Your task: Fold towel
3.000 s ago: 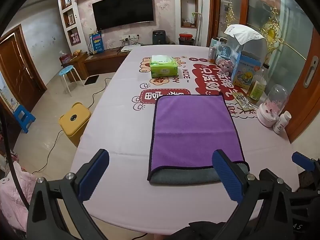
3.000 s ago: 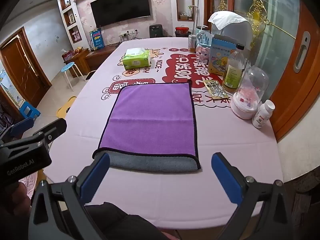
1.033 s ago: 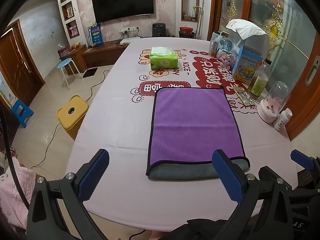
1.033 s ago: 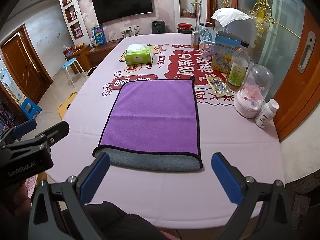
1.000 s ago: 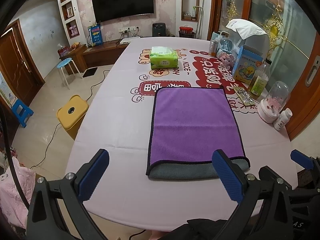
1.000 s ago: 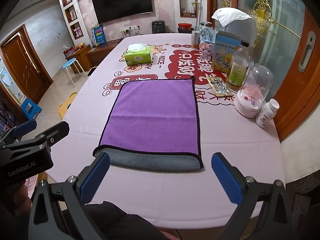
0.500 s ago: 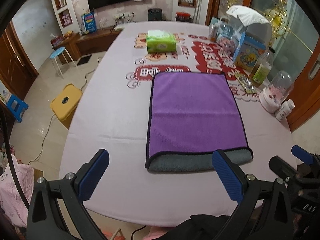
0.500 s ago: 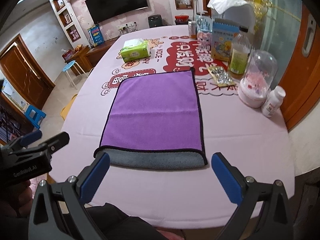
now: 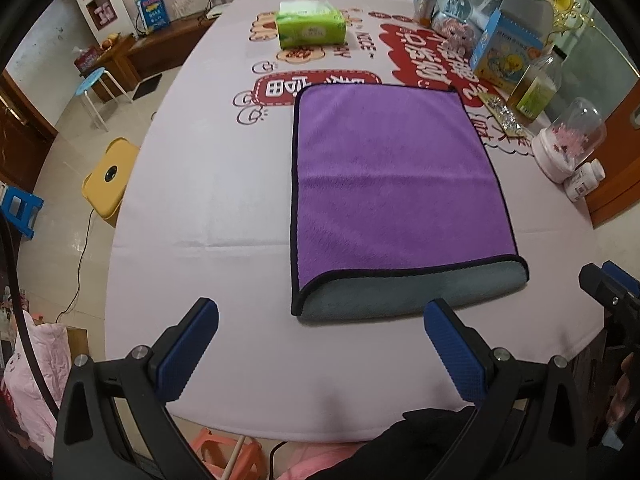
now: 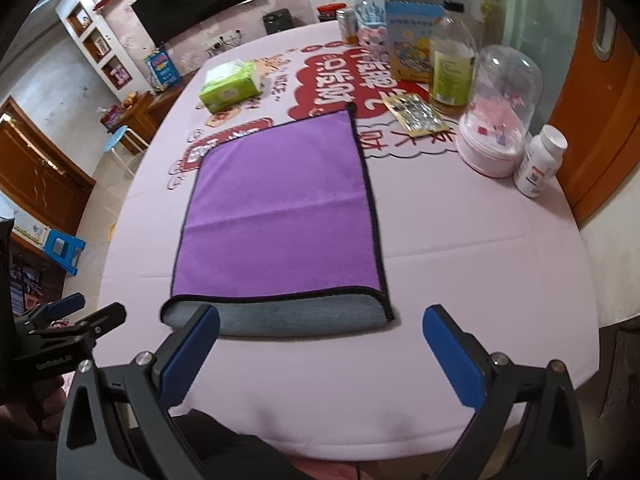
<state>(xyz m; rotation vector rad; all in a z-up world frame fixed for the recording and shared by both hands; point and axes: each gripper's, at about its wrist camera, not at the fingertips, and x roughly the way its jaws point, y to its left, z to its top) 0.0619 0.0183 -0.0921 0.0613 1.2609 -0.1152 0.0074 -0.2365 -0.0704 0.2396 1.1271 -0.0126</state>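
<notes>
On the pink table (image 9: 208, 200), the towel (image 9: 396, 188) runs lengthwise away; both grippers gape, empty.

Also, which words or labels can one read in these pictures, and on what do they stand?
"NICE": on the tablecloth, beside the green tissue pack.
Chinese characters in the tablecloth's red patches: upside down, not surely readable.
Labels on the blue box and the white bottle: too small.

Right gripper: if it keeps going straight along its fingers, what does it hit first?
Probably the towel: the open right gripper points at its near folded grey edge, with only bare tablecloth between. Height above the table is unclear, so it may pass over.
</notes>
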